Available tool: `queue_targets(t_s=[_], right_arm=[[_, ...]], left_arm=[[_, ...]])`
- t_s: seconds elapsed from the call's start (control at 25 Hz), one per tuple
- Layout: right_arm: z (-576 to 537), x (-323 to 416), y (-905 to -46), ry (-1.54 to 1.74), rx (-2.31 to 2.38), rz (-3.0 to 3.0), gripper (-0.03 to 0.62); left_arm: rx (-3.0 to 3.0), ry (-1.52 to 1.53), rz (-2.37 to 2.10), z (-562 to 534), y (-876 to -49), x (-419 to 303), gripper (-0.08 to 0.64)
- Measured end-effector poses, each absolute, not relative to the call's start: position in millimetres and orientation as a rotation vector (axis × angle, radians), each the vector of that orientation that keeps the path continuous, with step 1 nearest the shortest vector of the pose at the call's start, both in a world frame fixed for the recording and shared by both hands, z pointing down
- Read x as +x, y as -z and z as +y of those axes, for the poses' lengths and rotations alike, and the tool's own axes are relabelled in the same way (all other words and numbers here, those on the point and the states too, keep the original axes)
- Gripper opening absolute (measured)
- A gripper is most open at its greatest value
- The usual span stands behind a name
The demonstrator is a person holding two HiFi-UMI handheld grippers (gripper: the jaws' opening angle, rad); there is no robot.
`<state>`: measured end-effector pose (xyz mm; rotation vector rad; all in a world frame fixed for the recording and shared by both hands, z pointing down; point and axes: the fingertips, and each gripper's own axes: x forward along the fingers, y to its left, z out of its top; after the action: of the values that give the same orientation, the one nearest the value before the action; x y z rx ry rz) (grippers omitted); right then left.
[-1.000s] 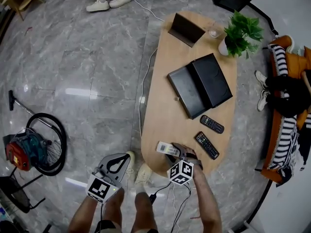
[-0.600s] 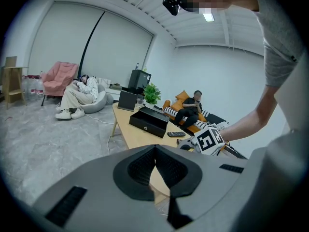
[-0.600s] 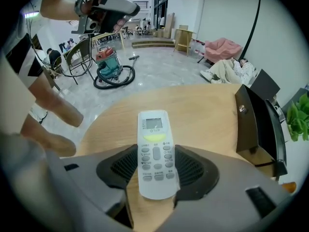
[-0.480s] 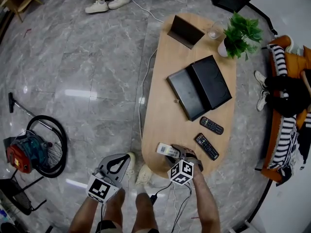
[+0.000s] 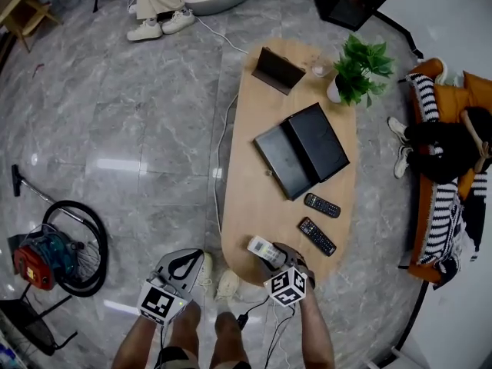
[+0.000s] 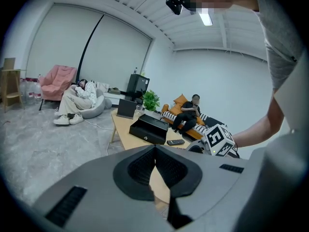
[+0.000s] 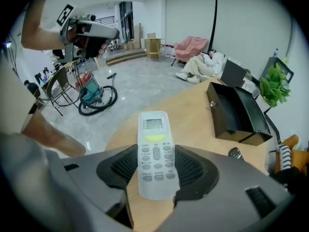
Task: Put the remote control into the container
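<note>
The white remote control (image 7: 155, 153) is clamped between the jaws of the right gripper (image 7: 155, 172). The pads press on its two long sides at the lower button rows. The display end projects forward past the jaws, keypad facing the camera. In the head view the remote control (image 5: 264, 249) sits over the near end of the wooden surface (image 5: 246, 183), pointing away from the person.

The right gripper (image 5: 275, 258) is pitched steeply downward. Its marker cube (image 5: 287, 285) is at the rear, and the bare forearm (image 5: 314, 333) enters from the bottom edge of the head view.

The left gripper (image 5: 178, 264) is held off the near left corner of the surface, above the grey marble floor (image 5: 115, 129), well apart from the remote control. Its jaws are together with nothing between them, as the left gripper (image 6: 155, 163) view confirms.

The container is a black box (image 5: 301, 148) at mid-surface, open, with its lid laid flat beside it. In the right gripper view the black box (image 7: 236, 112) shows a dark interior; no contents can be made out there.

Two black remotes lie between the box and the near end: one (image 5: 321, 205) nearer the box, one (image 5: 317, 236) nearer the right gripper.

At the far end stand a potted plant (image 5: 355, 71) and a dark upright panel (image 5: 278, 70).

A vacuum cleaner (image 5: 46, 248) rests on the floor at left. A person (image 5: 442, 141) sits on the orange sofa at right.
</note>
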<state>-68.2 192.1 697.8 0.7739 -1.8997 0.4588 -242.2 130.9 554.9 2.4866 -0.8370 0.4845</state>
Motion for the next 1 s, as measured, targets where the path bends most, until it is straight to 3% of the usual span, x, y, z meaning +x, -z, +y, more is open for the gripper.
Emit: queue_targets(t_s=[0.64,1.0], right_arm=[[140,-35,-554,-0.441,1.318,-1.847,0.232],[54,-7,-528,-0.361,1.385,-1.909,0.232]], left_arm=[[2.557,-0.454,-0.696,123,-519,-232,0.008],[2.585,-0.475,-0.701,110,-512,-208,0.008]])
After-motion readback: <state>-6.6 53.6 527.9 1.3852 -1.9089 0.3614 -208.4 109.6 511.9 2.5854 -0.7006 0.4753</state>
